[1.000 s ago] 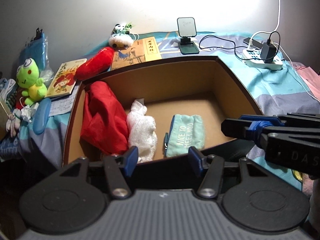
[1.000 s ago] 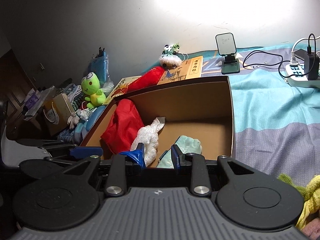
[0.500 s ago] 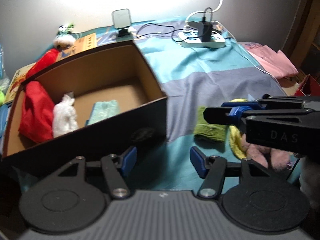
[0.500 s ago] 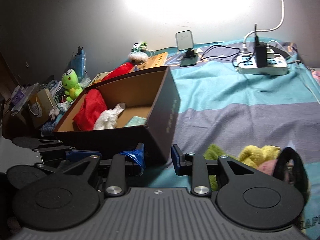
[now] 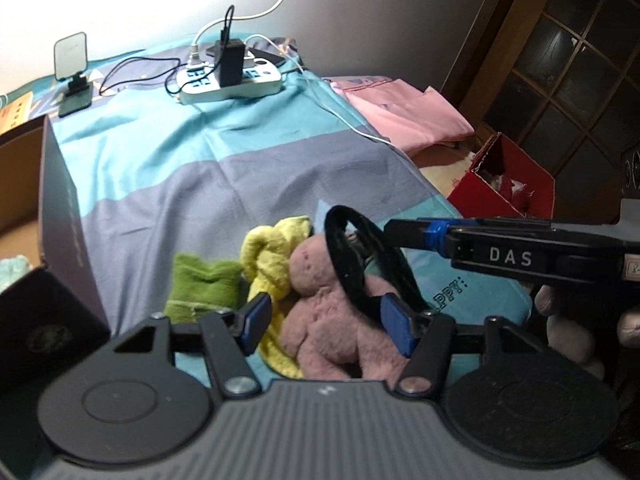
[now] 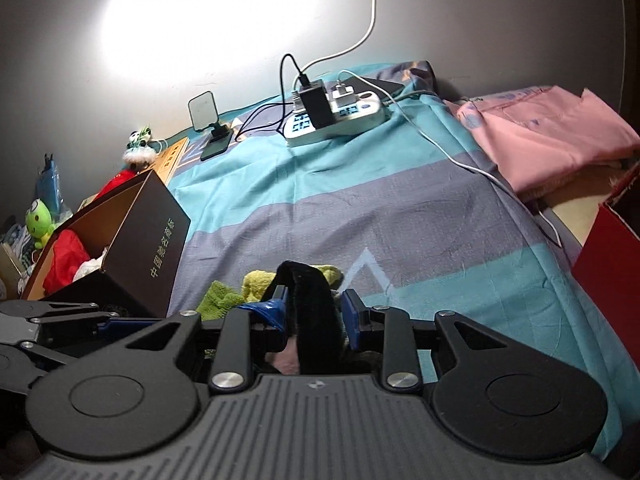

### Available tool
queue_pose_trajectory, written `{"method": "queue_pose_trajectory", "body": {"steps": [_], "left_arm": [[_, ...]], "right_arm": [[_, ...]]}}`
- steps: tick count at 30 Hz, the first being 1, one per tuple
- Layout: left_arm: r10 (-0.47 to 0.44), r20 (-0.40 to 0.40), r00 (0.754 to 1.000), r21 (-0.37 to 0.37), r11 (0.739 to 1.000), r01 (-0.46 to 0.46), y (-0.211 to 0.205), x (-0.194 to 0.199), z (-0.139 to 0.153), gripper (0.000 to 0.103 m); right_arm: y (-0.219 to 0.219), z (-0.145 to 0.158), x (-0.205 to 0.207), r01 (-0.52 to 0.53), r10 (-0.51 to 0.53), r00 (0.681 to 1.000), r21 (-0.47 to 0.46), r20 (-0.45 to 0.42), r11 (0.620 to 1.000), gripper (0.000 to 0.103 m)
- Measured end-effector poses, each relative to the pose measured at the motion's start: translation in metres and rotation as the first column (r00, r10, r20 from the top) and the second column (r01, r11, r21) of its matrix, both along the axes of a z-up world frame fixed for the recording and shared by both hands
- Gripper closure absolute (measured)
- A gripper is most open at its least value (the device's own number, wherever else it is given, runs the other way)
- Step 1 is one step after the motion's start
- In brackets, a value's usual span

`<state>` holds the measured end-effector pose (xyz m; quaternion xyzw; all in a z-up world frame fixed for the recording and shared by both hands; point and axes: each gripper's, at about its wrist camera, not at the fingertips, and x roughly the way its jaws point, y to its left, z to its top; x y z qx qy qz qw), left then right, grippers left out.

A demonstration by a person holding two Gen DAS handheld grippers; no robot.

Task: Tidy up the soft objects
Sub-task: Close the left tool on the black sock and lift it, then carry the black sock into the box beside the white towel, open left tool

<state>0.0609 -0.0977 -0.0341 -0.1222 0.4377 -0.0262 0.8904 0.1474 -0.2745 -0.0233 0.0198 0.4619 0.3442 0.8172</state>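
Observation:
A pile of soft things lies on the striped bedsheet: a pink plush toy (image 5: pixel 320 312), a yellow cloth (image 5: pixel 272 248), a green cloth (image 5: pixel 204 284) and a black fabric band (image 5: pixel 352 252) looped over the plush. My left gripper (image 5: pixel 325 322) hangs open just above the plush, its pads to either side of the body. My right gripper (image 6: pixel 312 308) comes in from the right with the black band (image 6: pixel 304 280) between its jaws. They are closing, and I see no squeeze on the band. The dark cardboard box (image 6: pixel 160 248) at left holds a red cloth (image 6: pixel 66 256).
A power strip (image 6: pixel 340 116) with plugs and cables lies at the back of the bed, beside a phone stand (image 5: pixel 72 64). Folded pink fabric (image 5: pixel 408 116) and a red box (image 5: pixel 504 188) sit at the right edge. A green frog plush (image 6: pixel 40 220) is beyond the cardboard box.
Both grippers swung right, from over the cardboard box to the pile of soft things. The black band now sits between the right jaws, and the pink plush lies under the left ones.

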Motion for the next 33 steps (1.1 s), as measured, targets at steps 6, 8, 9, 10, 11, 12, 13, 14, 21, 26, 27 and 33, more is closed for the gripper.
{"method": "queue_pose_trajectory", "body": {"steps": [6, 8, 9, 10, 11, 12, 13, 14, 21, 26, 27, 33], "left_arm": [[-0.004, -0.018, 1.000, -0.094, 0.996, 0.002, -0.005, 0.024, -0.014, 0.040], [-0.007, -0.023, 1.000, -0.108, 0.994, 0.005, -0.005, 0.030, -0.017, 0.058], [-0.003, -0.029, 1.000, -0.114, 0.994, 0.000, -0.005, 0.032, -0.019, 0.061], [0.000, -0.035, 0.999, -0.120, 0.993, -0.004, -0.004, 0.035, -0.021, 0.066], [0.002, -0.040, 0.999, -0.127, 0.992, -0.007, -0.003, 0.036, -0.023, 0.074], [0.003, -0.046, 0.999, -0.135, 0.991, -0.009, -0.002, 0.037, -0.025, 0.078], [0.004, -0.048, 0.999, -0.142, 0.990, -0.011, -0.001, 0.038, -0.026, 0.080], [0.005, -0.046, 0.999, -0.149, 0.989, -0.012, -0.001, 0.037, -0.026, 0.085], [0.000, -0.007, 1.000, -0.117, 0.993, -0.001, -0.003, 0.033, -0.017, 0.099], [-0.005, 0.074, 0.997, -0.091, 0.996, 0.012, 0.002, 0.020, 0.006, 0.099], [-0.006, 0.086, 0.996, -0.092, 0.996, 0.014, 0.003, 0.018, 0.009, 0.099], [-0.014, 0.152, 0.988, -0.107, 0.994, 0.031, 0.012, 0.001, 0.028, 0.099]], "right_arm": [[-0.015, -0.014, 0.016, 0.049, -0.044, 0.995, 0.057, -0.091, 0.997, 0.092], [-0.015, -0.016, 0.018, 0.047, -0.039, 0.993, 0.069, -0.109, 0.996, 0.092], [-0.014, -0.018, 0.019, 0.044, -0.035, 0.993, 0.074, -0.117, 0.996, 0.092], [-0.013, -0.019, 0.021, 0.040, -0.029, 0.992, 0.079, -0.125, 0.996, 0.092], [-0.013, -0.021, 0.023, 0.037, -0.026, 0.991, 0.084, -0.133, 0.996, 0.092], [-0.012, -0.023, 0.025, 0.036, -0.024, 0.989, 0.086, -0.144, 0.996, 0.092], [-0.011, -0.026, 0.028, 0.035, -0.020, 0.987, 0.089, -0.159, 0.995, 0.092], [-0.011, -0.029, 0.031, 0.036, -0.019, 0.985, 0.093, -0.174, 0.995, 0.092], [-0.012, -0.037, 0.040, 0.038, -0.011, 0.976, 0.121, -0.217, 0.992, 0.099], [-0.016, -0.029, 0.039, 0.036, -0.003, 0.979, 0.156, -0.205, 0.987, 0.103], [-0.017, -0.026, 0.038, 0.034, 0.000, 0.979, 0.164, -0.202, 0.986, 0.103], [-0.015, -0.014, 0.036, 0.035, 0.028, 0.969, 0.246, -0.246, 0.969, 0.103]]}}
